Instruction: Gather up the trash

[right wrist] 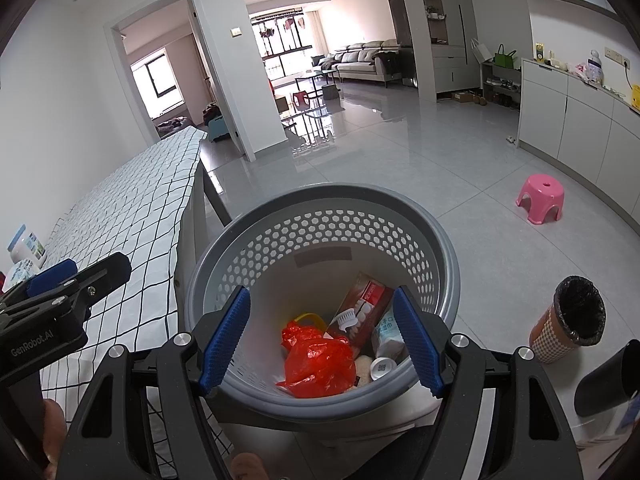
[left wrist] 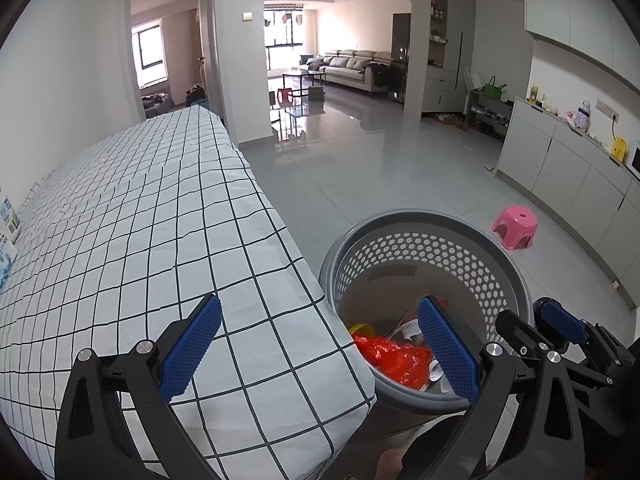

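A grey perforated basket [right wrist: 320, 208] stands on the floor beside the table; it also shows in the left wrist view [left wrist: 424, 220]. Inside lie a red plastic bag [right wrist: 316, 360], a toothpaste box [right wrist: 368, 300], a white packet [right wrist: 386, 336], a yellow piece [right wrist: 308, 318] and a small white lid [right wrist: 382, 367]. My right gripper [right wrist: 322, 336] is open and empty, right above the basket's near rim. My left gripper [left wrist: 320, 344] is open and empty, over the table's corner and the basket's left rim. The red bag shows there too [left wrist: 394, 356].
The table wears a white checked cloth [left wrist: 140, 220]. Bottles [right wrist: 26, 246] stand at its far left edge. A pink stool [right wrist: 540, 198] stands on the floor to the right. A small lined bin [right wrist: 568, 320] stands right of the basket. White cabinets [right wrist: 580, 120] line the right wall.
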The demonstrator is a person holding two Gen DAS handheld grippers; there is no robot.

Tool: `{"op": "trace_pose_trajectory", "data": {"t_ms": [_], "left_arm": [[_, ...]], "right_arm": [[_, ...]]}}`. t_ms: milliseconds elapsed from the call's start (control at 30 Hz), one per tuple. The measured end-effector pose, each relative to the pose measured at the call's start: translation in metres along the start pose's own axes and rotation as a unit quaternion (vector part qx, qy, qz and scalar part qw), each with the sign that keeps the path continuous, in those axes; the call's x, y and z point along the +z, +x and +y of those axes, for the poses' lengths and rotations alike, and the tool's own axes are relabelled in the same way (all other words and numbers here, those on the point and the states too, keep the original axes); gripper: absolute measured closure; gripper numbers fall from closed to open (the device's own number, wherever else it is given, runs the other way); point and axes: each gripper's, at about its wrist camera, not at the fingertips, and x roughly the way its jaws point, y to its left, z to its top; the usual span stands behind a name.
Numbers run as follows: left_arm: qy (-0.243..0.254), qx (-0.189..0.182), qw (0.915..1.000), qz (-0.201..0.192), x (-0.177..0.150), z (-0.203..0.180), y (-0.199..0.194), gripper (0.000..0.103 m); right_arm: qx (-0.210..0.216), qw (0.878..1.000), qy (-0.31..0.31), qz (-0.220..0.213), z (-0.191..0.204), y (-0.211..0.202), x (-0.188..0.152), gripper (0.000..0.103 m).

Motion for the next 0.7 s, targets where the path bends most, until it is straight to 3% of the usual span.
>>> {"op": "trace_pose_trajectory", "data": {"t_ms": [700], "left_arm": [[0.002, 0.0, 1.0, 0.001, 0.0005, -0.0007, 0.0013, 0.006]], "right_arm": [[0.0, 1.0, 0.0, -0.001, 0.0015, 0.0013, 0.0003, 0.032]]}}
